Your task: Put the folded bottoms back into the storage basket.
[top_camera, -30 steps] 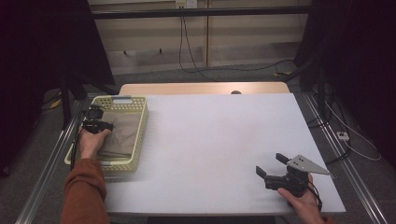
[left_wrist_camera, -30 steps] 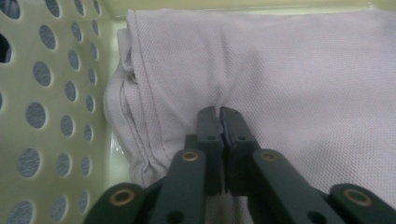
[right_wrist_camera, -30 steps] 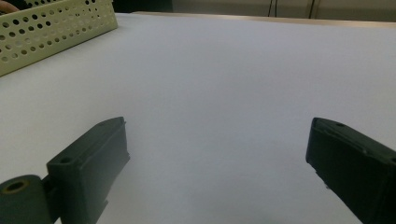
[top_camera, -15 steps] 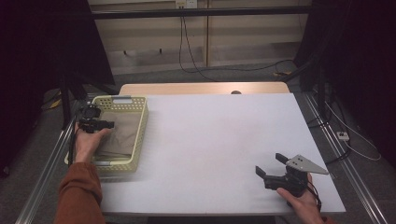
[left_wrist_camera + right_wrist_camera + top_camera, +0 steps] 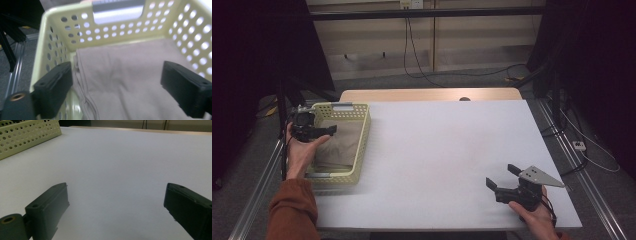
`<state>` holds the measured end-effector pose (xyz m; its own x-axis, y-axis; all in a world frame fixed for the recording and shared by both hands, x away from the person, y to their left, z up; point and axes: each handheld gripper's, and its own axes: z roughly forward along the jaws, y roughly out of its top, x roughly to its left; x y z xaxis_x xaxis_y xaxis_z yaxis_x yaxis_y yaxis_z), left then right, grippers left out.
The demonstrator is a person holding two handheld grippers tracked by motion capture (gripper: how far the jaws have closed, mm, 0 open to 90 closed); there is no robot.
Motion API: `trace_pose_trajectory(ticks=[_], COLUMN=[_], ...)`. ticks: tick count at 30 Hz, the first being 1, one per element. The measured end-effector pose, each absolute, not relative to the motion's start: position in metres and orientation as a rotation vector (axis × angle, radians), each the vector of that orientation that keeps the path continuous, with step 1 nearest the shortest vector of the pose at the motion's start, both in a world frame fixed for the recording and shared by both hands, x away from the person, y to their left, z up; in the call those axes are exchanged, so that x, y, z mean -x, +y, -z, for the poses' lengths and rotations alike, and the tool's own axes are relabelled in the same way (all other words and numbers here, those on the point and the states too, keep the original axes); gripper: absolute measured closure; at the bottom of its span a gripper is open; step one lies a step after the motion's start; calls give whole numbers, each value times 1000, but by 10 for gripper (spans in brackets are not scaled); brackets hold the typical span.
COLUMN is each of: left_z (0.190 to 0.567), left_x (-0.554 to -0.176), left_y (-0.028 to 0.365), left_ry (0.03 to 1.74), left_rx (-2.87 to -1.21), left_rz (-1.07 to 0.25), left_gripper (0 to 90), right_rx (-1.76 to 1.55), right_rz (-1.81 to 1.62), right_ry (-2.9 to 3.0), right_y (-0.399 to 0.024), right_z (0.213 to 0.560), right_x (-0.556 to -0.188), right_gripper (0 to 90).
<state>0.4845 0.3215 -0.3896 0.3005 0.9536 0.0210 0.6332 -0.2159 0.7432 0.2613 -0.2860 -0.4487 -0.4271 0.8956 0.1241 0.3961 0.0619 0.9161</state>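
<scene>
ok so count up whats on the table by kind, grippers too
basket: 1
cloth in the basket: 1
grippers: 2, the left gripper and the right gripper
total: 4

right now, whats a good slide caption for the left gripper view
Open left claw poised above a folded beige cloth lying in a perforated yellow basket.

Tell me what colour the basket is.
Pale yellow; the basket shows best in the left gripper view.
</scene>
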Motion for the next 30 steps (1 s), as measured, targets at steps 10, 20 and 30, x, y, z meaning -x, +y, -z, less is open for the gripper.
trace_pose_trajectory(ticks=[10, 20, 30], left_z=[372, 362, 358], left_x=[-468, -450, -434], left_y=[320, 319, 320], left_ry=[1309, 1246, 1235], left_rx=[-1868, -1820, -1820], left_rz=[-692, -685, -688], left_gripper=[57, 63, 67], right_rx=[-1281, -1283, -1283], right_rz=[-1349, -1352, -1351], right_ry=[1856, 1848, 1845], right_y=[-286, -286, -287], right_z=[448, 448, 448], right_x=[-261, -261, -261], right_gripper=[51, 49, 48])
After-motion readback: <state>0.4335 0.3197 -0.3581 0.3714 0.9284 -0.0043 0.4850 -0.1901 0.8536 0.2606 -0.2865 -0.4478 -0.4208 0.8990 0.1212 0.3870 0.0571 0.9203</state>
